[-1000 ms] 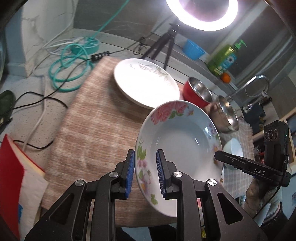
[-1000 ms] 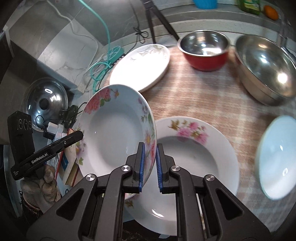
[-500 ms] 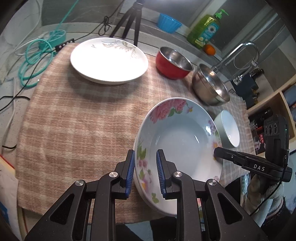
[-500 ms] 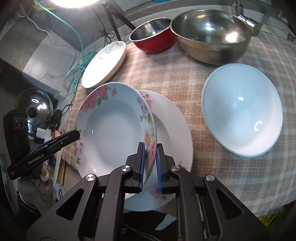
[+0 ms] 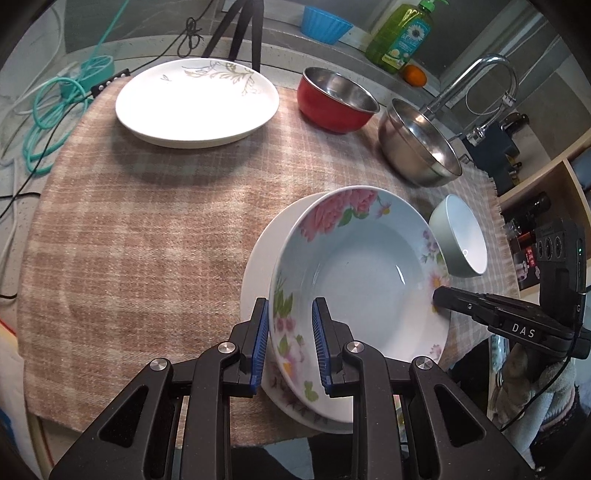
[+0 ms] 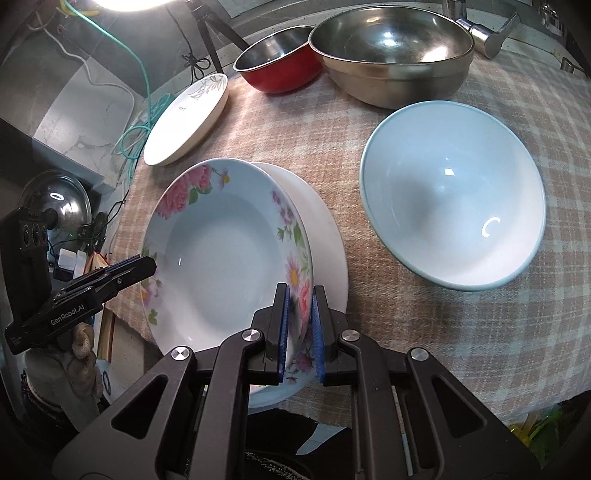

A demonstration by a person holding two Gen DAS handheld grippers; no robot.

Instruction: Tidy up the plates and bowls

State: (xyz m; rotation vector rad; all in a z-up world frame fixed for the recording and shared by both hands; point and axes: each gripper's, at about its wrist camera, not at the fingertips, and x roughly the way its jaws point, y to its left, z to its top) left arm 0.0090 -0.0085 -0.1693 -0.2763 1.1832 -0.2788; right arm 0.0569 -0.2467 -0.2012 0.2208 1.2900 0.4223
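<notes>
A flowered deep plate [image 5: 354, 280] [image 6: 225, 254] sits tilted on top of a second flowered plate [image 5: 258, 254] [image 6: 325, 236] at the cloth's near edge. My left gripper [image 5: 290, 343] has its blue pads either side of the top plate's left rim, slightly apart from it. My right gripper [image 6: 299, 325] is shut on the same plate's right rim. A white leaf-patterned plate [image 5: 197, 101] [image 6: 186, 118], a red bowl [image 5: 334, 99] [image 6: 277, 66], a steel bowl [image 5: 421, 144] [image 6: 391, 51] and a pale blue bowl [image 5: 460, 240] [image 6: 452, 192] rest on the cloth.
A checked cloth [image 5: 147, 221] covers the counter. A tripod [image 5: 240, 26], teal cable [image 5: 51, 110], soap bottle [image 5: 400, 33], blue cup [image 5: 325, 24] and faucet [image 5: 476, 85] stand behind. A pot lid [image 6: 55, 203] lies left of the counter.
Both grippers have lowered the flowered plate onto the second flowered plate. The left pads have spread slightly off the rim.
</notes>
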